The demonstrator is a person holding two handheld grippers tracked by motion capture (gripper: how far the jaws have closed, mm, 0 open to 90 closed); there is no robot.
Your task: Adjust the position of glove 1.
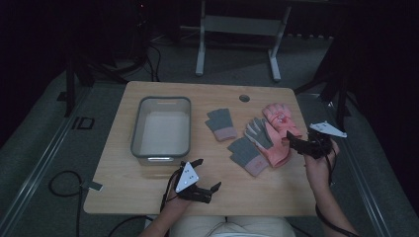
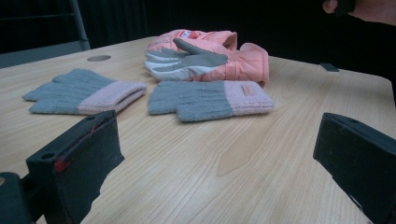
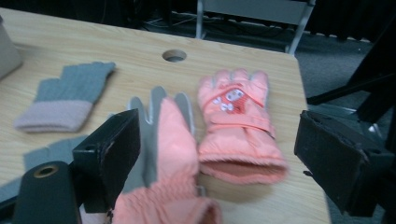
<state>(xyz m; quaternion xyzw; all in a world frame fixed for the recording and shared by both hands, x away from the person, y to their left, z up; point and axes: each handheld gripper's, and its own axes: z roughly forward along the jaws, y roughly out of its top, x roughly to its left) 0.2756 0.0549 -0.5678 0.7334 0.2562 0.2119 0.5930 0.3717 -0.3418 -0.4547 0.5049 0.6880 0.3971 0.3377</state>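
Right hand-held gripper [image 1: 295,143] hangs with jaws spread just beside the puffy pink padded gloves [image 1: 278,129] at the wooden worktop's [image 1: 148,185] right edge. Left hand-held gripper [image 1: 207,180], also spread, holds nothing near the front edge.

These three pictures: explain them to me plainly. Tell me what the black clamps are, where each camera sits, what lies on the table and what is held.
A person holds a hand-held gripper in each hand: the left hand-held gripper and the right hand-held gripper. Both are open and hold nothing. One picture looks down from above; each of the other two comes from a camera riding on one gripper, looking between its black jaws. On the wooden table lie two grey knit gloves, two pink winter gloves, one palm up, and an empty grey bin.
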